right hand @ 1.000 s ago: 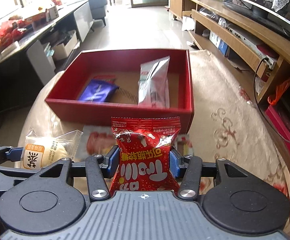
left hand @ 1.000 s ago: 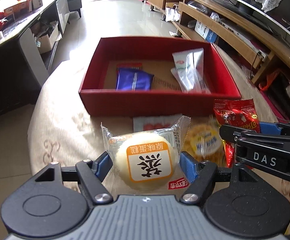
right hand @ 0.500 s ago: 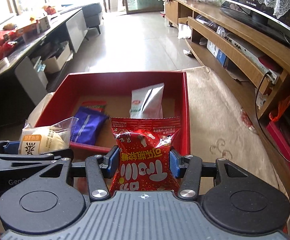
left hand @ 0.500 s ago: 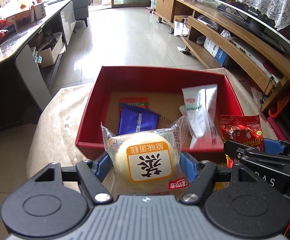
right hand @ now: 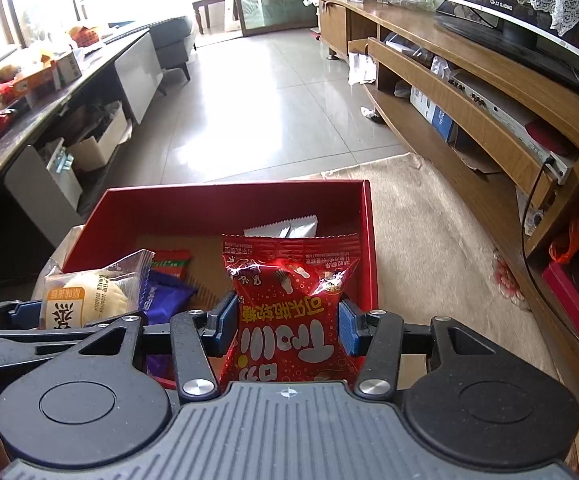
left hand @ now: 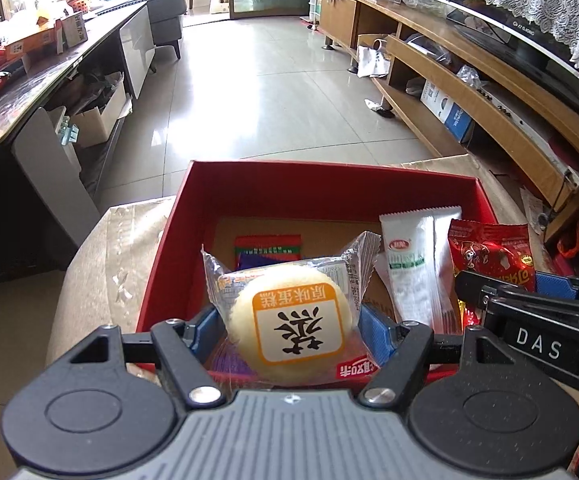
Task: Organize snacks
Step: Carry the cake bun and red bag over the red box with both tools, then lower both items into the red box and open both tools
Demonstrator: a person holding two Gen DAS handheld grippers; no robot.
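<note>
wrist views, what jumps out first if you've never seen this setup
Each claw holds a snack up close: the left claw is clamped on a wrapped round sponge cake, the right claw on a red candy packet. Just beyond them sits an open red box on a beige cloth, with a white sachet and a purple packet already inside.

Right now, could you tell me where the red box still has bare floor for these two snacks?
Bare cardboard shows along the far wall of the red box, behind the green-edged packet and silver sachet. The near left is crowded by the purple packet.
</note>
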